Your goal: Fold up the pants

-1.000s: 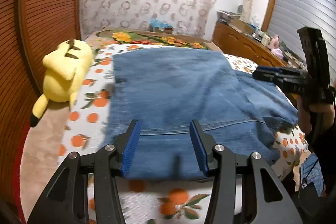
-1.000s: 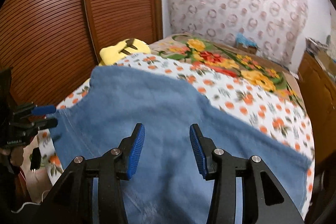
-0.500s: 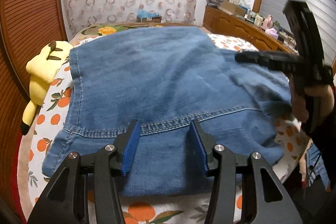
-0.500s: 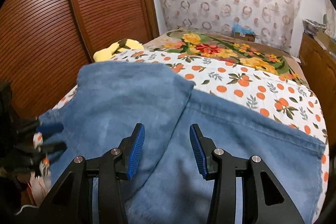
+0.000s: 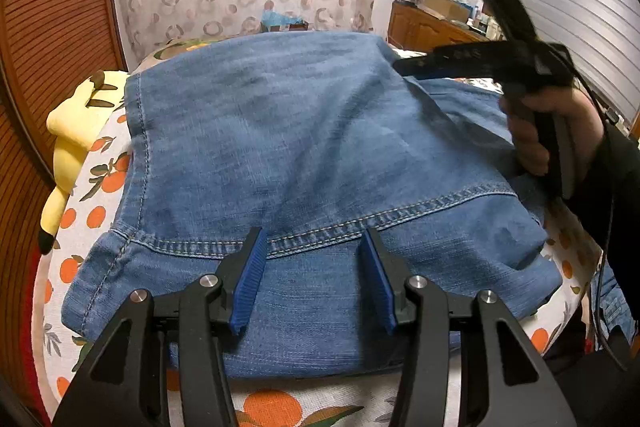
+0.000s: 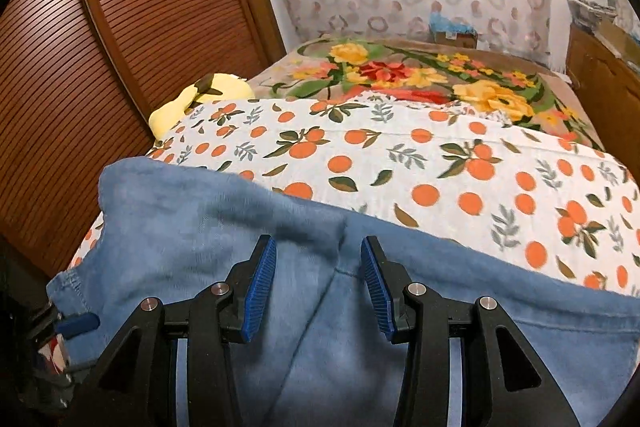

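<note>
Blue denim pants (image 5: 304,155) are lying folded just beyond the left gripper (image 5: 316,283); both grippers are gaping half-wide, empty.

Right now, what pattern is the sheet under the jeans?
White sheet printed with oranges and green leaves; clearest in the right wrist view, past the jeans.

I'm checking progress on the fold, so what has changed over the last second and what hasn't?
The left gripper has come in lower over the jeans, which now fill its view. The right gripper has swung sideways along the denim toward the folded edge. Both kept their jaws open with nothing between them. The jeans stayed flat on the orange-print sheet, the yellow plush toy where it was.
</note>
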A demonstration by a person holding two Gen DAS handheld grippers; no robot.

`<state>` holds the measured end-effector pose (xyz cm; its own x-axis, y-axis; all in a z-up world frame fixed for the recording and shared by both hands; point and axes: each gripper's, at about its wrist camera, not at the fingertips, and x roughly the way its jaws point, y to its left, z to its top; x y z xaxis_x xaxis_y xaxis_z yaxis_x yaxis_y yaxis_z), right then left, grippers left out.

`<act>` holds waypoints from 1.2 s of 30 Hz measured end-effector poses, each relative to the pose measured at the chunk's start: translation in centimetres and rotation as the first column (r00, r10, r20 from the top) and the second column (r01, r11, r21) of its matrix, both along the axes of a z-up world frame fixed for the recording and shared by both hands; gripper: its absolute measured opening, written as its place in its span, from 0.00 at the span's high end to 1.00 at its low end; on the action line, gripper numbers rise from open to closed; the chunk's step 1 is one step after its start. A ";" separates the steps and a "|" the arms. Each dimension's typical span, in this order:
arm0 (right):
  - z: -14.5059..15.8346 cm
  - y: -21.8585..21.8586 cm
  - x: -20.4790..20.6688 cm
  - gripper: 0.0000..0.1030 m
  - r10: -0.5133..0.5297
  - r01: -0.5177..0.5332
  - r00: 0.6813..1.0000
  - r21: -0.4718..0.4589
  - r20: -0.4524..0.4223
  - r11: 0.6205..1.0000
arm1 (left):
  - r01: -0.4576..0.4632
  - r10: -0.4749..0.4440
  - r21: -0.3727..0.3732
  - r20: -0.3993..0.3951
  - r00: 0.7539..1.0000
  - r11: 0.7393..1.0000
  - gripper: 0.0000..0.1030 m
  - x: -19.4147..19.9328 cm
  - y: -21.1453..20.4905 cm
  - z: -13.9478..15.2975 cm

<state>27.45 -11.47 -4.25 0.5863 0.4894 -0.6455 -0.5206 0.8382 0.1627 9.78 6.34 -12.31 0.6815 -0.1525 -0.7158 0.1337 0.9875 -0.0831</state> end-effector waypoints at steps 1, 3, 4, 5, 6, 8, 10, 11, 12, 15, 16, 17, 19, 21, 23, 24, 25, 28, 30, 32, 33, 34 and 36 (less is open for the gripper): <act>-0.1 0.1 0.3 0.55 0.004 -0.004 1.000 0.002 -0.016 1.000 | 0.001 -0.001 0.002 0.000 1.000 1.000 0.51 0.0 -0.1 -0.1; -0.3 0.5 1.0 0.56 0.017 -0.017 0.999 0.007 -0.041 1.000 | 0.003 -0.003 0.000 0.000 1.000 1.000 0.51 0.0 0.0 -0.1; -0.2 0.5 1.2 0.62 0.023 -0.023 0.999 0.010 -0.044 1.000 | 0.004 -0.004 -0.002 0.000 1.000 1.000 0.51 0.0 0.0 -0.1; -0.2 0.5 1.3 0.76 0.031 -0.030 0.998 0.016 -0.047 0.999 | 0.005 -0.005 -0.004 0.000 1.000 1.000 0.51 0.0 0.0 -0.1; -0.1 0.4 1.3 0.89 0.038 -0.037 0.998 0.022 -0.043 0.999 | 0.007 -0.007 -0.006 0.001 1.000 1.000 0.51 0.0 0.1 -0.1; 0.6 0.1 1.1 0.95 0.023 -0.022 1.000 0.013 -0.010 1.000 | 0.009 -0.009 -0.012 0.003 1.000 1.000 0.51 -0.1 0.1 -0.2; 1.3 -0.1 1.1 0.95 0.004 -0.005 1.000 0.009 0.029 1.000 | 0.011 -0.011 -0.017 0.006 1.000 1.000 0.51 0.0 0.4 -0.3; 1.2 -0.4 1.2 0.95 0.004 -0.005 1.000 0.017 0.019 1.000 | 0.011 -0.010 -0.019 0.007 1.000 1.000 0.51 0.0 0.4 -0.3; 1.1 -0.6 1.4 0.95 0.003 -0.003 1.000 0.018 0.009 1.000 | 0.010 -0.010 -0.020 0.007 1.000 1.000 0.52 0.0 0.4 -0.3; 0.6 -0.3 0.9 0.95 0.000 0.000 1.000 -0.024 0.018 1.000 | 0.007 -0.007 -0.017 0.005 1.000 1.000 0.52 0.0 0.2 -0.3; 0.5 0.0 0.6 0.95 -0.006 0.007 1.000 -0.037 0.021 0.999 | 0.005 -0.005 -0.016 0.004 1.000 1.000 0.51 0.0 0.2 -0.2; 0.6 0.0 0.2 0.95 -0.007 0.008 1.000 -0.039 0.025 0.999 | 0.002 -0.002 -0.016 0.003 1.000 1.000 0.51 0.1 0.2 -0.2; 1.2 0.2 -0.9 0.90 -0.004 0.005 0.999 -0.045 0.041 0.999 | -0.003 0.003 -0.013 0.001 1.000 1.000 0.51 0.1 0.1 0.0; 1.7 0.0 -2.4 0.89 0.001 0.004 0.998 -0.068 0.071 0.998 | -0.006 0.006 -0.011 -0.001 1.000 1.000 0.51 0.3 0.2 0.2; 2.0 -0.5 -4.2 0.88 0.026 -0.019 0.995 -0.077 0.095 0.997 | -0.002 0.002 -0.014 0.001 1.000 1.000 0.51 0.2 0.0 0.4; 2.1 -0.9 -5.3 0.88 0.033 -0.024 0.994 -0.084 0.107 0.996 | 0.002 -0.002 -0.015 0.003 1.000 1.000 0.51 0.2 -0.1 0.6; 2.1 -1.3 -6.3 0.85 0.035 -0.025 0.992 -0.089 0.119 0.996 | 0.006 -0.006 -0.016 0.005 1.000 1.000 0.51 0.2 -0.3 0.7; 1.9 -2.9 -9.2 0.79 0.035 -0.023 0.990 -0.090 0.139 0.996 | 0.020 -0.020 -0.013 0.016 1.000 1.000 0.51 0.3 -0.9 1.1; 1.4 -4.1 -10.9 0.78 0.037 -0.023 0.989 -0.103 0.145 0.994 | 0.029 -0.029 -0.008 0.021 0.999 1.000 0.51 0.4 -1.5 1.3; 1.2 -5.3 -12.2 0.78 0.027 -0.009 0.988 -0.119 0.154 0.993 | 0.044 -0.044 -0.003 0.031 0.999 0.999 0.50 0.4 -2.1 1.6; 0.9 -5.9 -12.8 0.77 0.016 0.004 0.987 -0.124 0.160 0.992 | 0.051 -0.051 -0.001 0.034 0.998 0.999 0.48 0.5 -2.5 1.7; 0.9 -6.4 -13.2 0.77 0.010 0.011 0.987 -0.128 0.161 0.992 | 0.057 -0.057 0.001 0.036 0.998 0.998 0.44 0.6 -2.8 1.8; 0.4 -7.6 -13.9 0.76 -0.014 0.036 0.987 -0.133 0.161 0.991 | 0.064 -0.064 -0.001 0.040 0.997 0.998 0.32 0.8 -3.3 1.9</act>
